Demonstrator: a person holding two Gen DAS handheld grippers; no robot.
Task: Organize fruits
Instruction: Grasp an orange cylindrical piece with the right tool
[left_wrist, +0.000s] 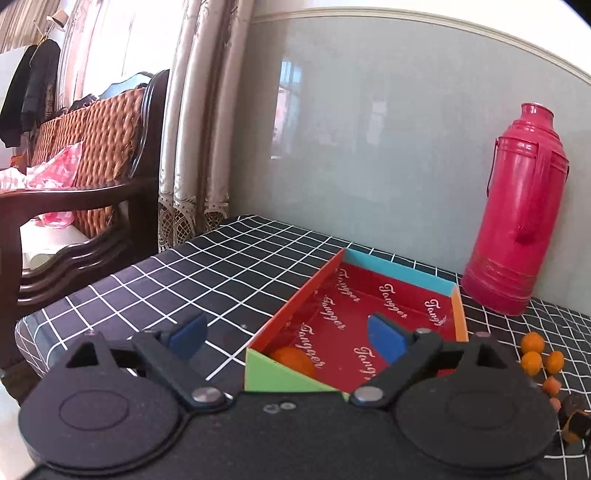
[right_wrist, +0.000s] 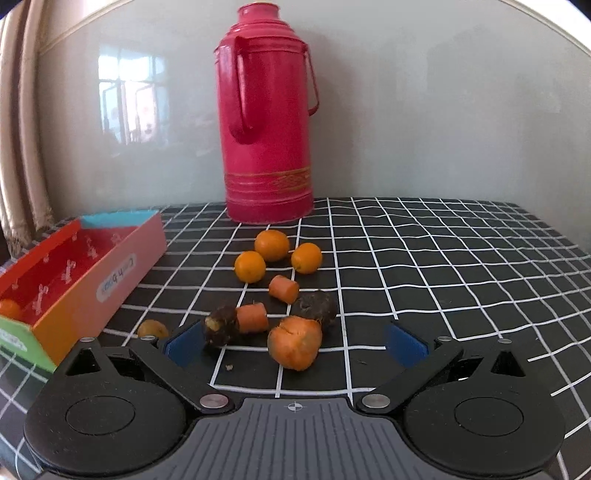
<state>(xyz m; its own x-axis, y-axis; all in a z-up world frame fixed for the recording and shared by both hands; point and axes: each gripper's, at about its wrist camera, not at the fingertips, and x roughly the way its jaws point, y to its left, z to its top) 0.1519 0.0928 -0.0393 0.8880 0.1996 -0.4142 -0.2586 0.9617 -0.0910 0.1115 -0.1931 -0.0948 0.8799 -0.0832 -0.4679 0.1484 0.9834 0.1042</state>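
Nearest in the left wrist view, the left claw (left_wrist: 288, 338) stands spread wide with nothing between its blue pads (left_wrist: 386, 338), poised over the near end of the cardboard box (left_wrist: 295, 302). That box is a shallow, stiff tray with red, blue, orange and green walls and a glossy red printed floor. One small orange fruit (left_wrist: 293, 360) lies in its near left corner, behind the green wall. A tall pink thermos (left_wrist: 517, 221) stands far right against the pale wall, on the black checked cloth of the tabletop (left_wrist: 184, 280).

Closest in the right wrist view, the right claw (right_wrist: 295, 341) is likewise released and empty, with the loose pile just ahead of it. A big carrot stump (right_wrist: 295, 341) with a rough cut face sits between the pads without touching them. Beside it lie two short carrot pieces (right_wrist: 252, 317), two dark, knobbly tubers (right_wrist: 317, 303) and, farther off, three round oranges (right_wrist: 271, 245). Another small yellowish fruit (right_wrist: 152, 328) rests near the box's pink side.

The oranges look light, firm and smooth-skinned, so they would likely roll; a squeeze across the widest middle should hold them. The carrot pieces seem stiff and are best pinched across their round sides, not the cut ends.
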